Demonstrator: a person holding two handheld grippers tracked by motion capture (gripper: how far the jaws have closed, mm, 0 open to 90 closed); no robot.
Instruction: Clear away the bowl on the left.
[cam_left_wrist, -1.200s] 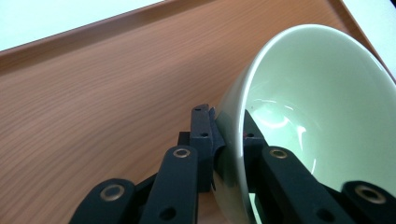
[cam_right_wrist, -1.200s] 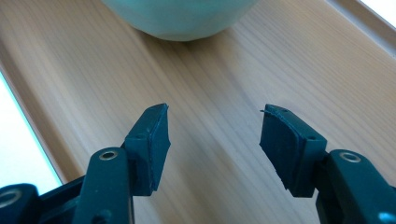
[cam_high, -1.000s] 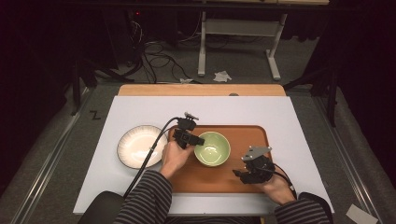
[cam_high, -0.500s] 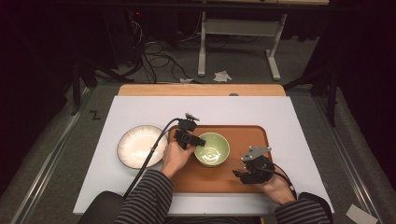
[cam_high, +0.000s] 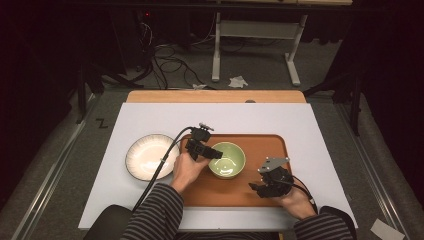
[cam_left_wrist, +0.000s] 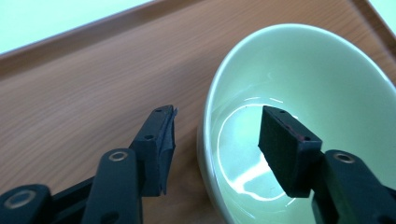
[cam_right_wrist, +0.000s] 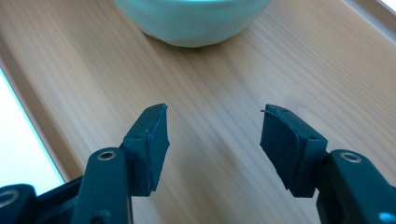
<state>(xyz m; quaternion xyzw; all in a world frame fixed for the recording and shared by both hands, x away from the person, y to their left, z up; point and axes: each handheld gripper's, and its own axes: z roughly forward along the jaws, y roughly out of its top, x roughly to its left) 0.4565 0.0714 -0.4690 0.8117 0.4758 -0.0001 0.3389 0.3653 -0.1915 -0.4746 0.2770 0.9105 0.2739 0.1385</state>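
A pale green bowl (cam_high: 227, 160) (cam_left_wrist: 303, 70) stands on the brown wooden tray (cam_high: 265, 145) (cam_left_wrist: 93, 84). My left gripper (cam_high: 212, 151) (cam_left_wrist: 219, 116) straddles the bowl's left rim, one pad inside and one outside. Its jaws have just been opening; the pads stand apart from the rim and do not press on it. My right gripper (cam_high: 257, 189) (cam_right_wrist: 217, 112) hovers open over the tray's near right part with nothing between its fingers. The bowl (cam_right_wrist: 187, 18) lies ahead of it on the tray (cam_right_wrist: 210, 93).
A white ribbed plate (cam_high: 150, 156) sits on the white mat (cam_high: 225, 120) left of the tray. The left gripper's cable runs past the plate's right side. Beyond the table's far edge are a desk frame and cables on the floor.
The left gripper's jaws have opened off the bowl's rim. The bowl rests on the tray in the same spot. Neither hand has shifted.
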